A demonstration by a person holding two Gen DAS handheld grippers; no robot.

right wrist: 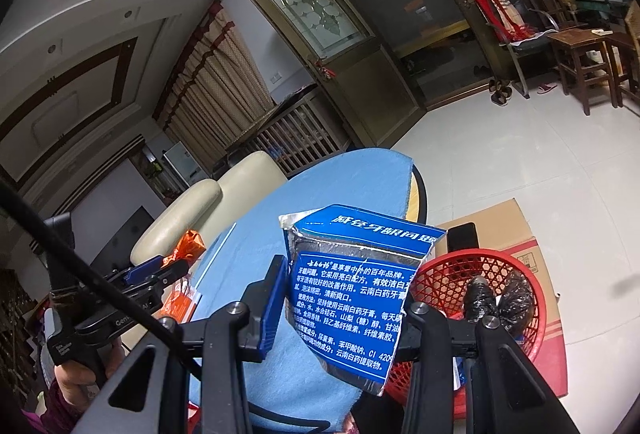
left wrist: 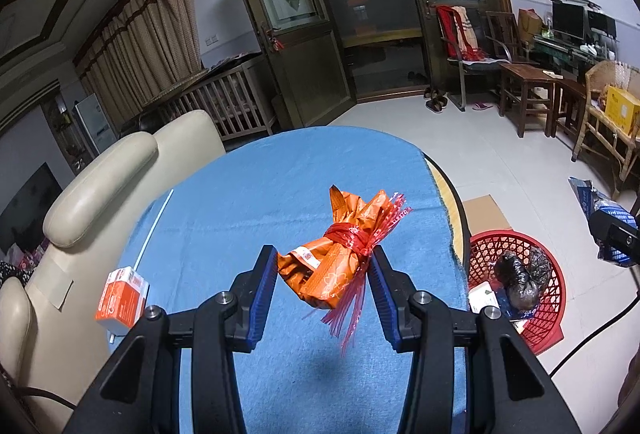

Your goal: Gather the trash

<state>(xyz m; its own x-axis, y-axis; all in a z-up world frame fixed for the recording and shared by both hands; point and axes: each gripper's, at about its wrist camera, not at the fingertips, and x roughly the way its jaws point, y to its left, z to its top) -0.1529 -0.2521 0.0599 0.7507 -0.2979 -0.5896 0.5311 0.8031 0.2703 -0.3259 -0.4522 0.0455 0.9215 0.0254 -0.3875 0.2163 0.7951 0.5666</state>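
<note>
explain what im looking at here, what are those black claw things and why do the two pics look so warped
No robot: a person holds a two-finger gripper in each hand, each with a fisheye camera looking along its fingers, hence the warping. The left gripper is shut on an orange wrapper bundle tied with red plastic, above the blue tablecloth. An orange and white box lies on the cloth. The right gripper is shut on a torn blue toothpaste box, near a red basket on the floor that already holds black bags.

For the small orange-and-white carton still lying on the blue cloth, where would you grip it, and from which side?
Grip the carton across its two flat side faces, coming down from above. It lies at the edge of the cloth beside the sofa, so a sideways approach looks cramped. Both grippers are full, so one must empty into the red basket first.
</note>
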